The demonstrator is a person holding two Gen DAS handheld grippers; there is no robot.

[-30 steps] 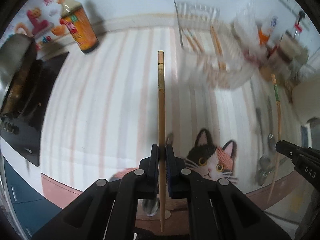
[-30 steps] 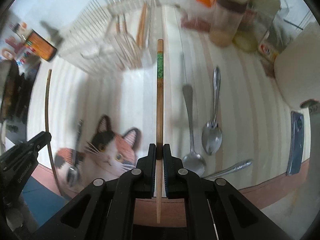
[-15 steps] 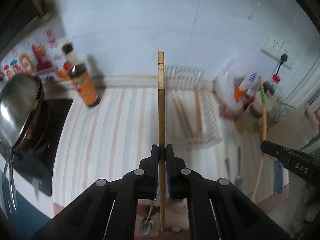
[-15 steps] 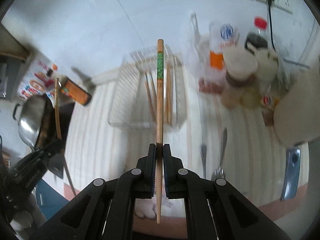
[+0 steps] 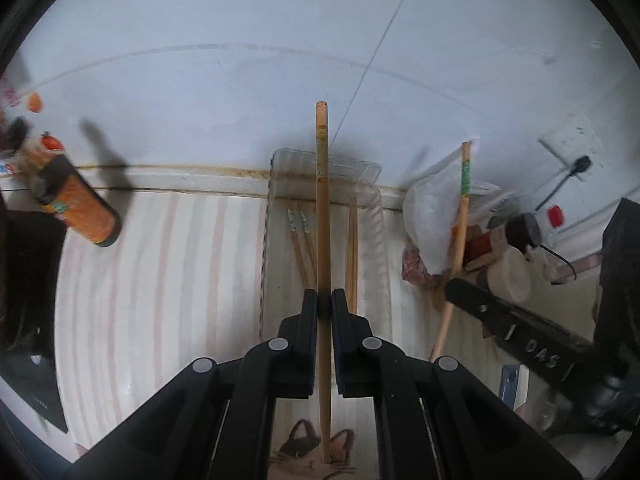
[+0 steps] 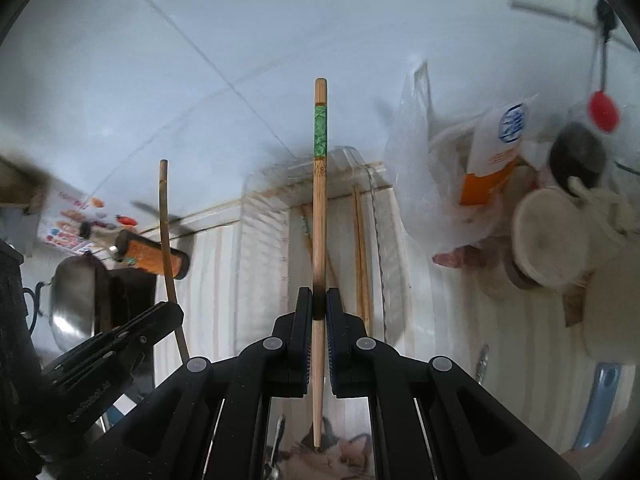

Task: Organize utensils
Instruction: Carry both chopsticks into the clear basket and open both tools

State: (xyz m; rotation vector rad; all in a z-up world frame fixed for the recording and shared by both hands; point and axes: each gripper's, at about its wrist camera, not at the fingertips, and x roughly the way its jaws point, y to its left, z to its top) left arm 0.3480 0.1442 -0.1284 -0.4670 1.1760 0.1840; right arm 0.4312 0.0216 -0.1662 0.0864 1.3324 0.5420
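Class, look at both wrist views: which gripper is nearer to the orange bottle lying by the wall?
Left. The left gripper sits between the orange bottle and the right gripper; in the right wrist view, the bottle lies beyond the left one's chopstick.

A home kitchen: a steel wok (image 6: pixel 74 300) at nine o'clock, a sauce bottle (image 5: pixel 76 204), and tiled wall (image 5: pixel 280 40) at twelve.

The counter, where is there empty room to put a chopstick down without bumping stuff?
The striped counter is bare between the orange bottle and the clear tray. The tray holds a few chopsticks, with room between them. The right side is crowded: a plastic bag and jars are packed against the wall.
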